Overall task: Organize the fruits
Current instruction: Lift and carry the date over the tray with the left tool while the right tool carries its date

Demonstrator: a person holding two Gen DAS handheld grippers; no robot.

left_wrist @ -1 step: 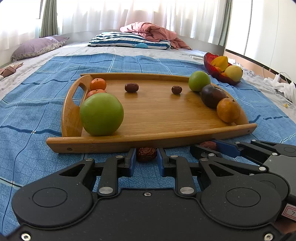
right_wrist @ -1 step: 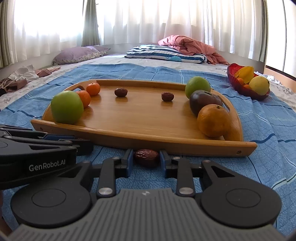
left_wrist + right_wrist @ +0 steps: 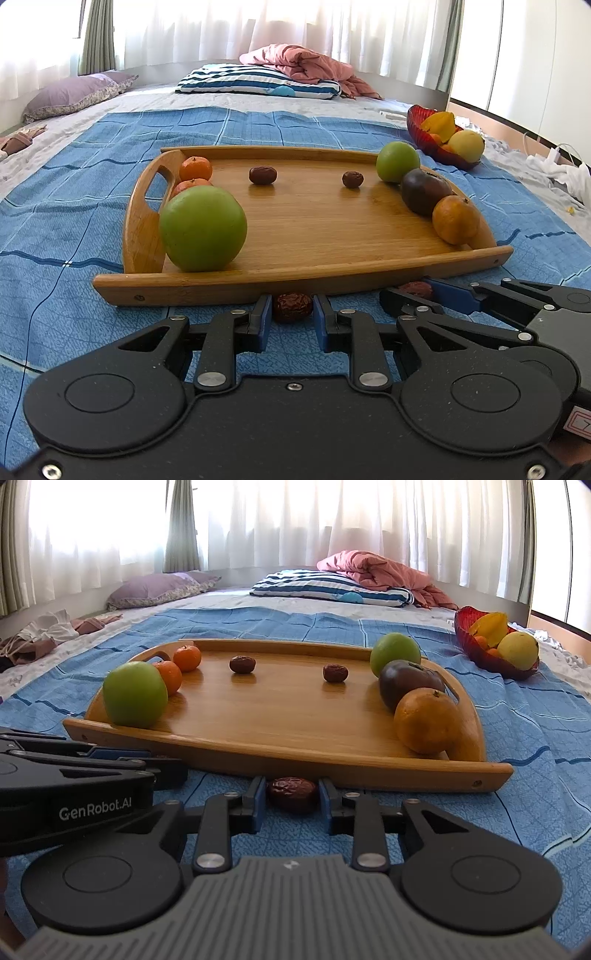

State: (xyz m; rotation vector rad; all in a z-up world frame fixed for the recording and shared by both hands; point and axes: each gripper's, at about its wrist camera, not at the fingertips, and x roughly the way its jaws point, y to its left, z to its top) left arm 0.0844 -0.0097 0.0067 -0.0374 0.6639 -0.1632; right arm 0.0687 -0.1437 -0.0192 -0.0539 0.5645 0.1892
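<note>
A wooden tray (image 3: 317, 236) lies on the blue bedspread. It holds a green apple (image 3: 202, 228), two small oranges (image 3: 195, 168), two red dates (image 3: 262, 175), a second green apple (image 3: 397, 161), a dark fruit (image 3: 424, 190) and an orange (image 3: 455, 220). My left gripper (image 3: 292, 312) is shut on a red date (image 3: 292, 306) just in front of the tray's near rim. My right gripper (image 3: 291, 794) is shut on another red date (image 3: 292, 789), also at the near rim, and shows in the left wrist view (image 3: 417, 291).
A red bowl (image 3: 424, 138) with yellow and orange fruit sits right of the tray. Pillows (image 3: 258, 83) and a pink blanket (image 3: 306, 66) lie at the far end. Clothes (image 3: 48, 631) lie at far left, white cloth (image 3: 557, 173) at right.
</note>
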